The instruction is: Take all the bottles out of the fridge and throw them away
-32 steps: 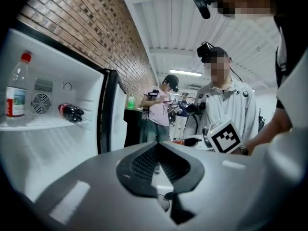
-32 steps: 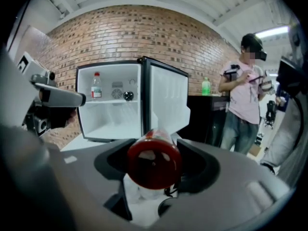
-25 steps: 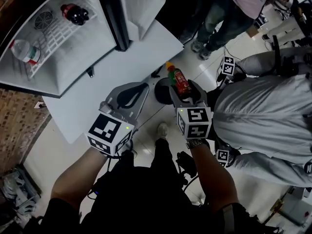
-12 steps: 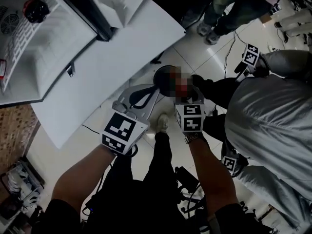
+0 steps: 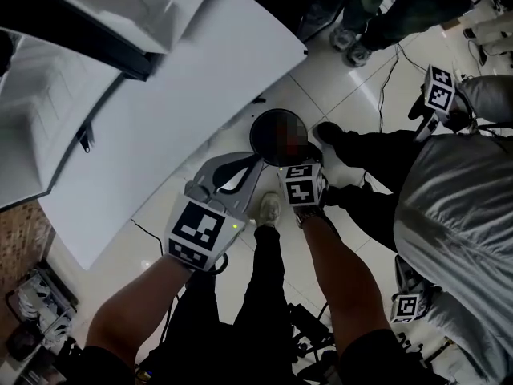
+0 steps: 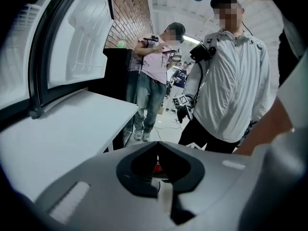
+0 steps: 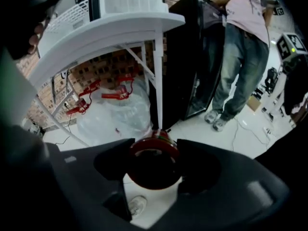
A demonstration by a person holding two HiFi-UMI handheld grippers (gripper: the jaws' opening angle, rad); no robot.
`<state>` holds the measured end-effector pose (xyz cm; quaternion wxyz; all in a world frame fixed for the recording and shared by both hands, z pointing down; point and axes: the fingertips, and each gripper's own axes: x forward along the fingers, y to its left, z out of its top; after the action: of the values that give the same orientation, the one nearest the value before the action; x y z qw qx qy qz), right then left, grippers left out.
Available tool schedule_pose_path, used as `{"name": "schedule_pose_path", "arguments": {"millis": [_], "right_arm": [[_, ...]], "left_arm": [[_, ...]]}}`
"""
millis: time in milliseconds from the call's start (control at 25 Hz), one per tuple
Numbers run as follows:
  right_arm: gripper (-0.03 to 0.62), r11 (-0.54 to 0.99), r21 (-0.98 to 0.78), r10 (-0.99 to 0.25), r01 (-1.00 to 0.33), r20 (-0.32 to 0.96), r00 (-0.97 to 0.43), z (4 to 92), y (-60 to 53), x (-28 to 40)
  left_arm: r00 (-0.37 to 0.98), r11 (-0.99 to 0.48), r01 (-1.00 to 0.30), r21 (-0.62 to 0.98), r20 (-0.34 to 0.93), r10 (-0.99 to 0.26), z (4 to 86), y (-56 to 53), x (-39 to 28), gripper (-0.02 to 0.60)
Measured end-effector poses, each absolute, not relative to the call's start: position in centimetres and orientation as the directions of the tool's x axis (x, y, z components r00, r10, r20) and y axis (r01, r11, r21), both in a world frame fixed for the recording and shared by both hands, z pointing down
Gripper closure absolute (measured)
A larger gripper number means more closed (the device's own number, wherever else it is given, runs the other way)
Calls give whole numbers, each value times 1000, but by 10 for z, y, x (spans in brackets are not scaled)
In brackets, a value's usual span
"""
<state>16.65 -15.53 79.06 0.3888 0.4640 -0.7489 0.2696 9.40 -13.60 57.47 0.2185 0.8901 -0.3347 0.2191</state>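
My right gripper (image 5: pixel 292 159) is shut on a red-labelled bottle (image 5: pixel 292 144), partly under a mosaic patch in the head view. It hangs over the black round bin (image 5: pixel 258 128) on the floor. In the right gripper view the bottle's dark base (image 7: pixel 154 167) fills the gap between the jaws of the right gripper (image 7: pixel 155 150), which press on both sides of it. My left gripper (image 5: pixel 255 157) is beside it on the left, jaws shut and holding nothing. In its own view the left gripper (image 6: pixel 157 146) has its tips meeting. The fridge shelves are out of view.
A white table (image 5: pixel 184 111) juts in from the left, with the open fridge (image 5: pixel 48 95) behind it. A person in a grey jacket (image 5: pixel 457 215) stands close on the right, another person's shoes (image 5: pixel 353 46) further off. A clear plastic bag (image 7: pixel 115 114) lies under the table.
Both grippers have sunk toward the floor. The right one has carried the bottle down over the black bin. The fridge shelves with their bottles have slid out of the head view.
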Motion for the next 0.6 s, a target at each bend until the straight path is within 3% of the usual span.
{"name": "schedule_pose_path", "arguments": {"millis": [320,600], "right_arm": [[316,483,12,-465,-876,851,-244,843,-183,171],[310,502,78,-517,-861,825,-227,835,-196,173]], "left_arm": [[666,-652,-709,270,560,-492,609,-152,92,578],[659,-643,-717,269,563,-499,616,-156,84,578]]}}
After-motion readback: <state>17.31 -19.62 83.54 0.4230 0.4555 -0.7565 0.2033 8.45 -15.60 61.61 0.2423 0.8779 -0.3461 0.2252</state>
